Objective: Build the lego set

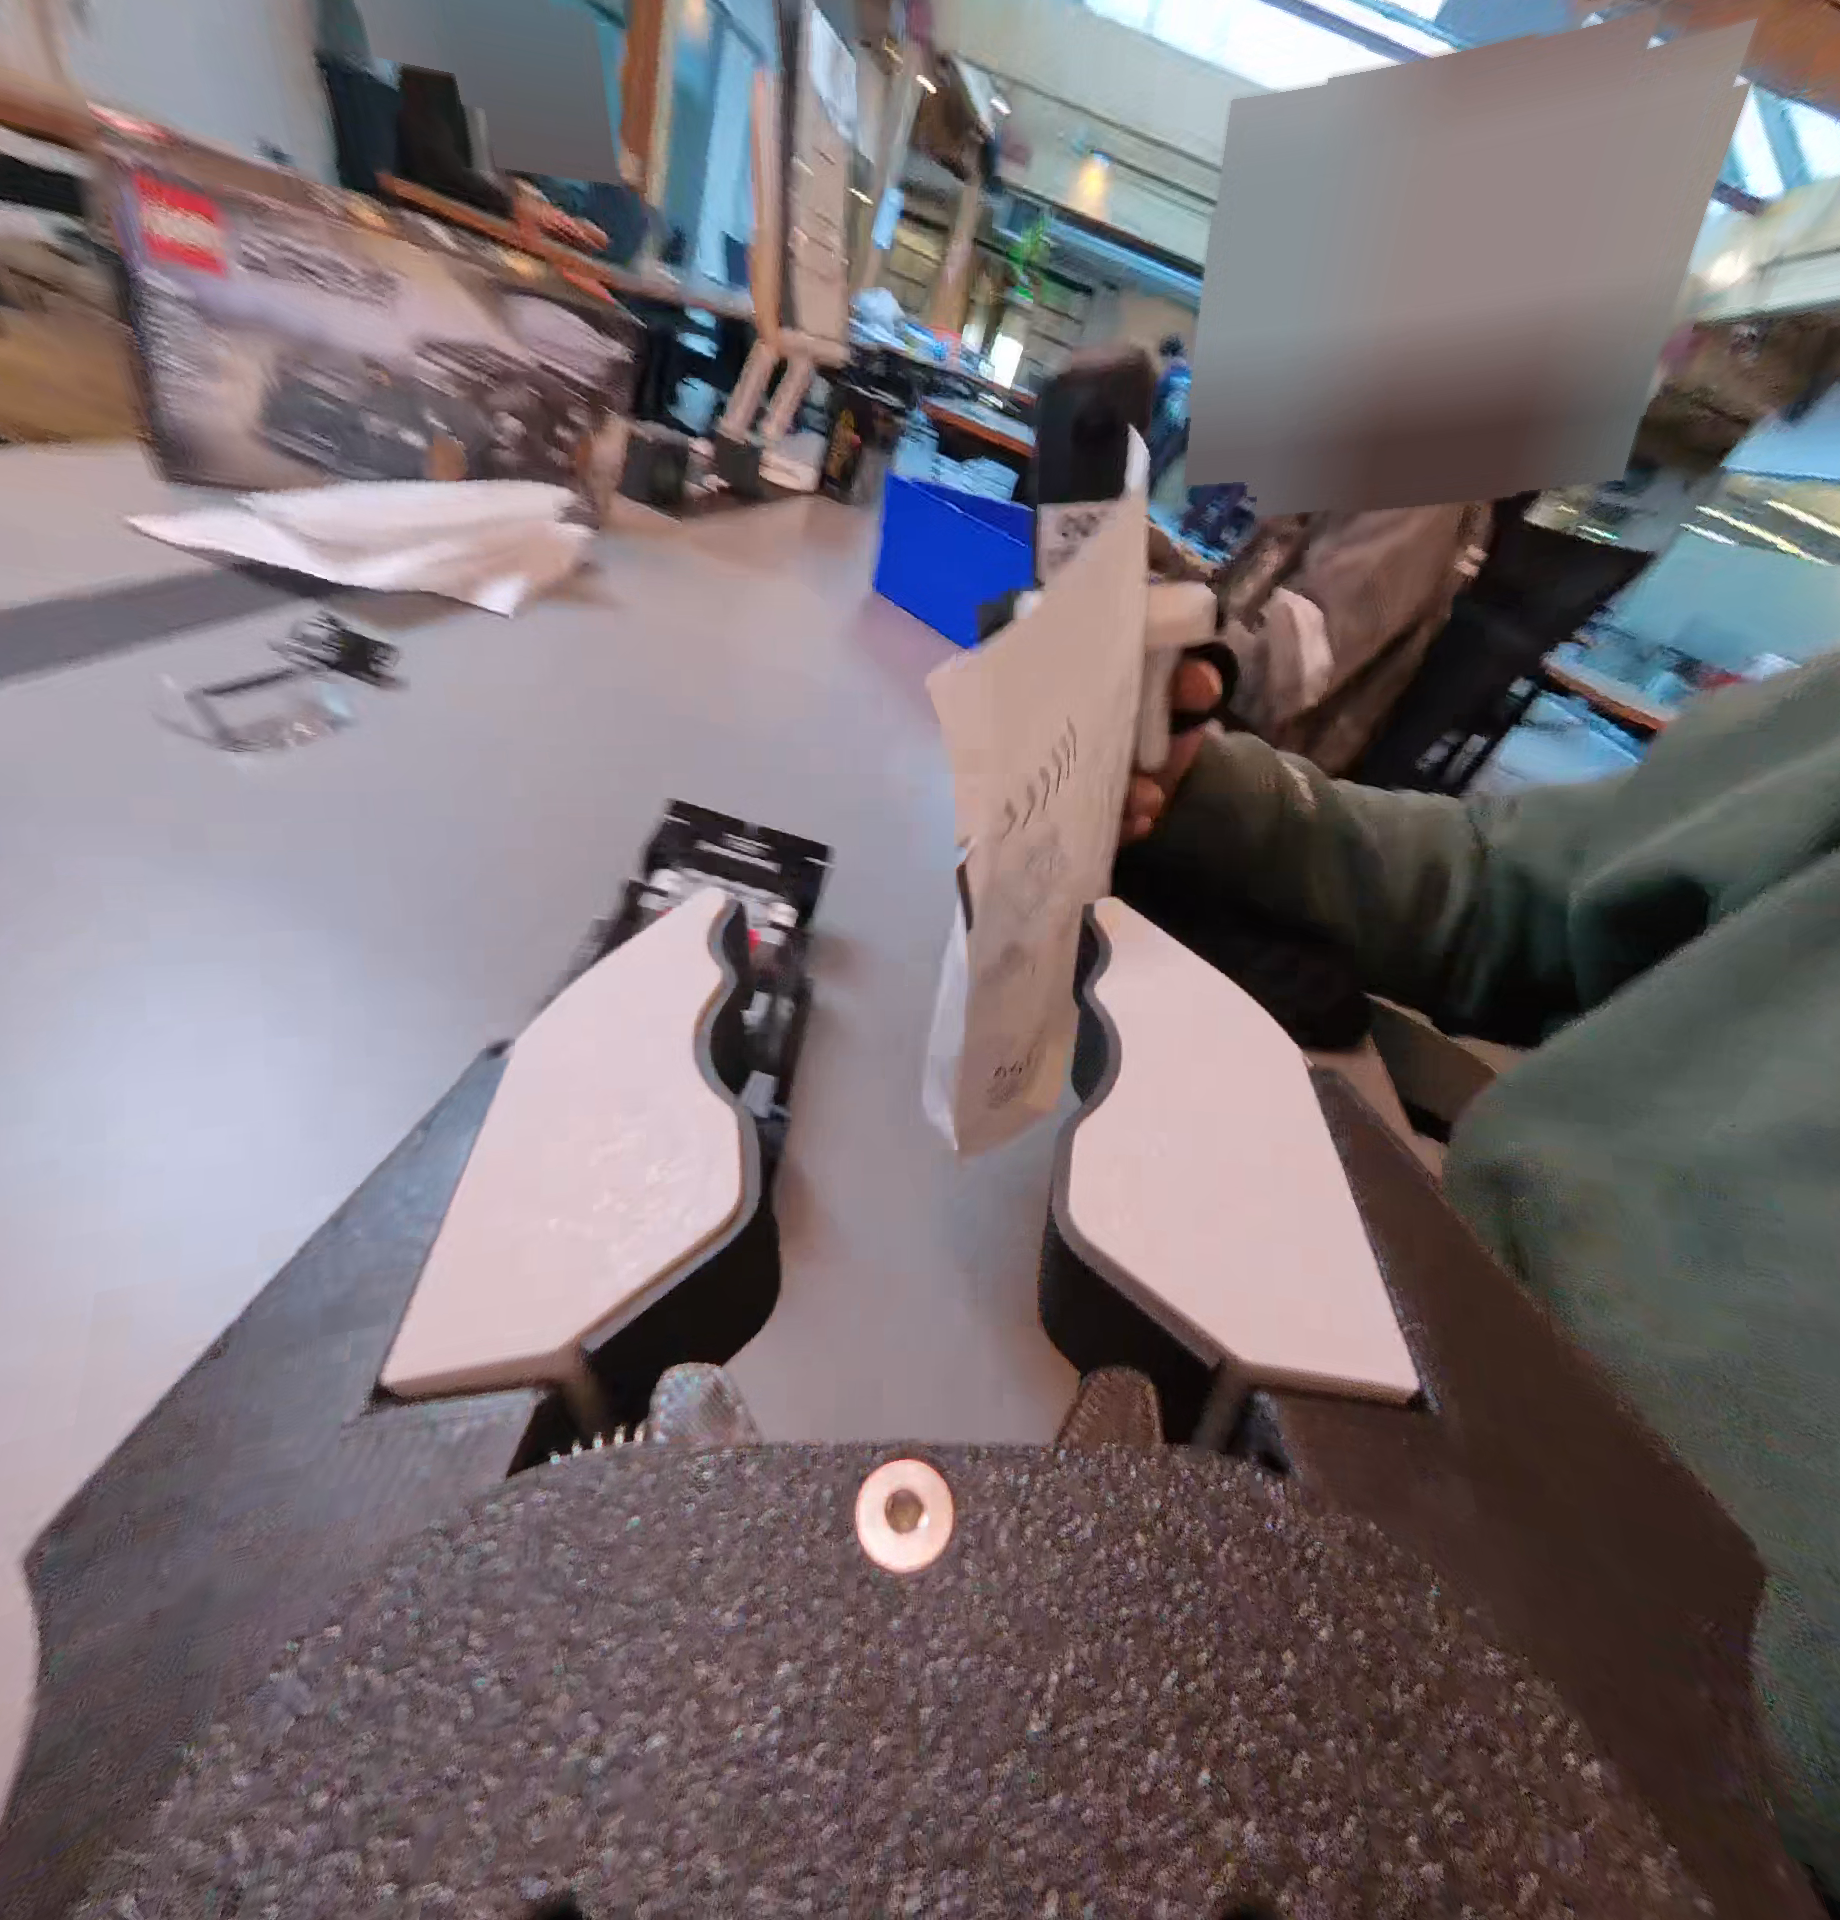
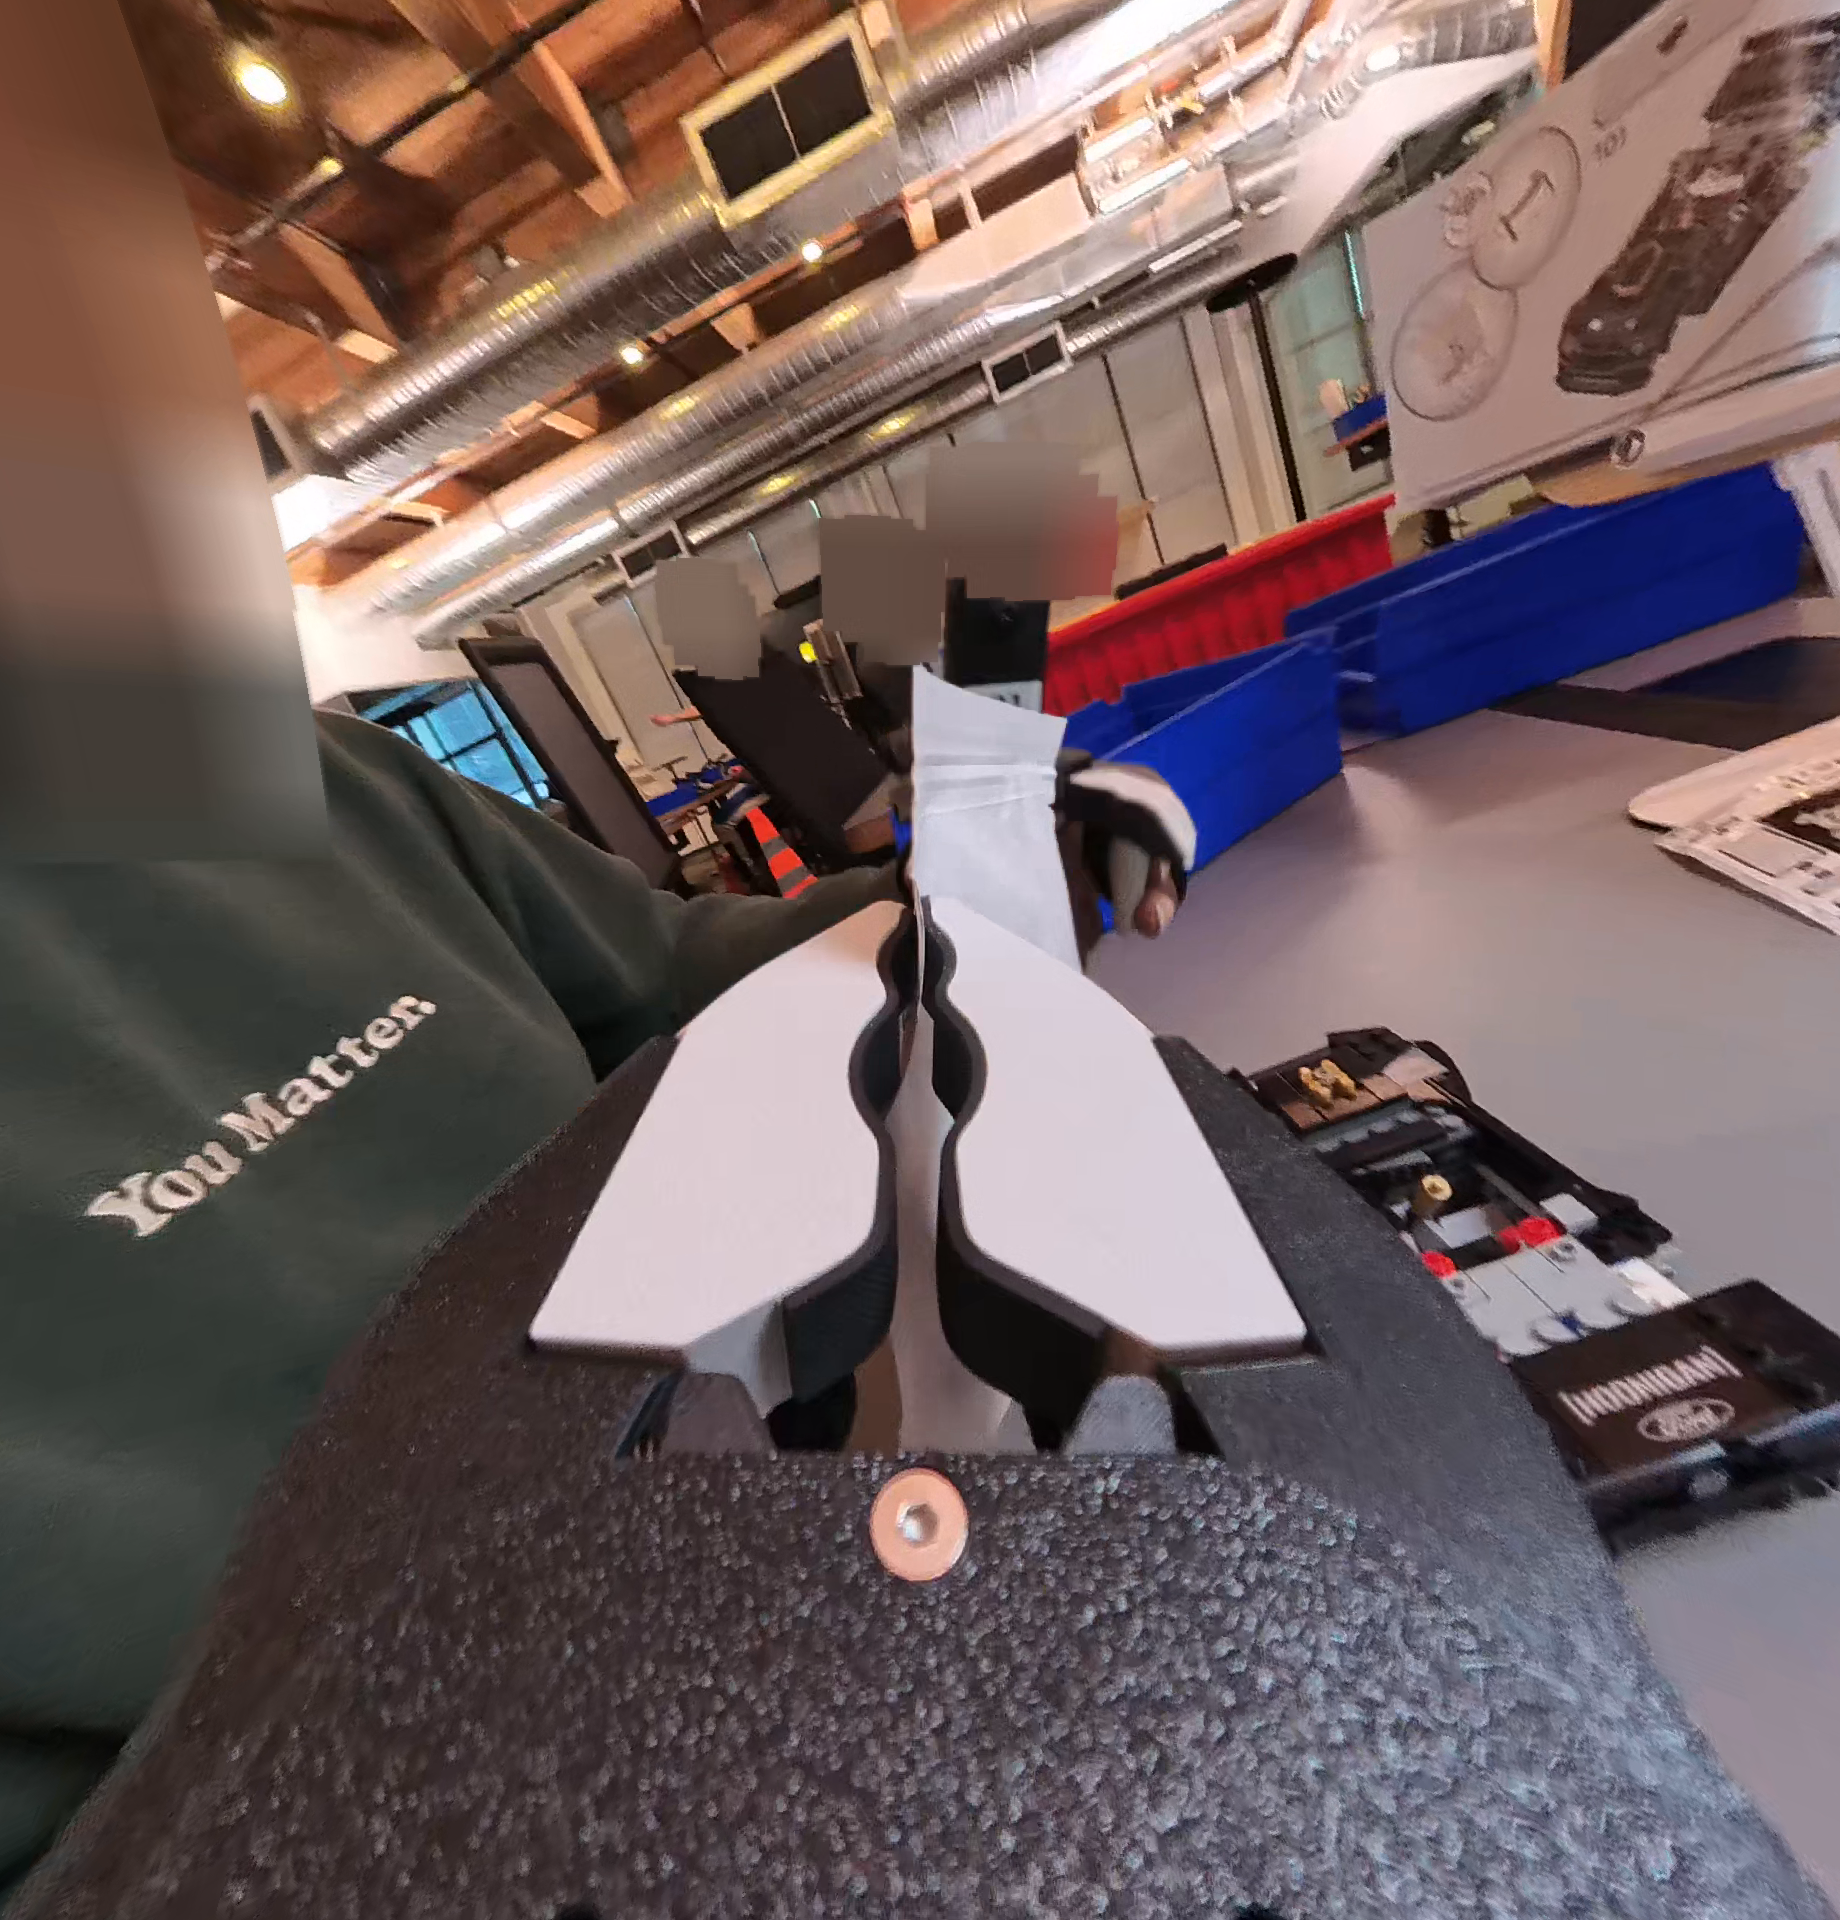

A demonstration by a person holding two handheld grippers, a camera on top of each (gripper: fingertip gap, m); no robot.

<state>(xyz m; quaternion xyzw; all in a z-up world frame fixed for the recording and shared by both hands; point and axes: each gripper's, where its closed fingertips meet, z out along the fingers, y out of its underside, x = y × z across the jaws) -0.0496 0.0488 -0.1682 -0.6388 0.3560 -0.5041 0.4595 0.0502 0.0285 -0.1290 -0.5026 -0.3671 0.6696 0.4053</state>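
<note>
Landmark: the part-built black car point(image 2: 1498, 1236), lying flat on the grey table point(image 1: 272, 1039).

- Right gripper point(image 2: 921, 935): raised above the table, on the near side of the car. Fingers closed on a white paper bag point(image 2: 983, 810), which stands up out of the tips. In the left wrist view the same bag point(image 1: 1041, 831) hangs in the air to the right of the car.
- Left gripper point(image 1: 911, 914): low over the table, pointing along the car's length. Fingers wide apart, nothing between them; the bag's lower edge hangs just in front of the right-hand finger, whether touching I cannot tell.
- Car: floor and sides laid, grey and red studs exposed in the middle, a printed black plate at one end. No roof or wheels visible. Judged roughly mid-build.
- Clear plastic wrapper point(image 1: 261, 696) holding a few dark parts: beyond the car, to its left, flat on the table.
- Crumpled white paper point(image 1: 376, 535): farther off on that side.
- Instruction booklet point(image 2: 1789, 821): open, well apart from the car.
- Set box point(image 1: 376, 353): standing farthest back.
- Blue bins point(image 2: 1560, 613): at the table's far edge.

Remaining, by my reckoning: open the held bag, tip out its pieces, continue upper bodywork.
</note>
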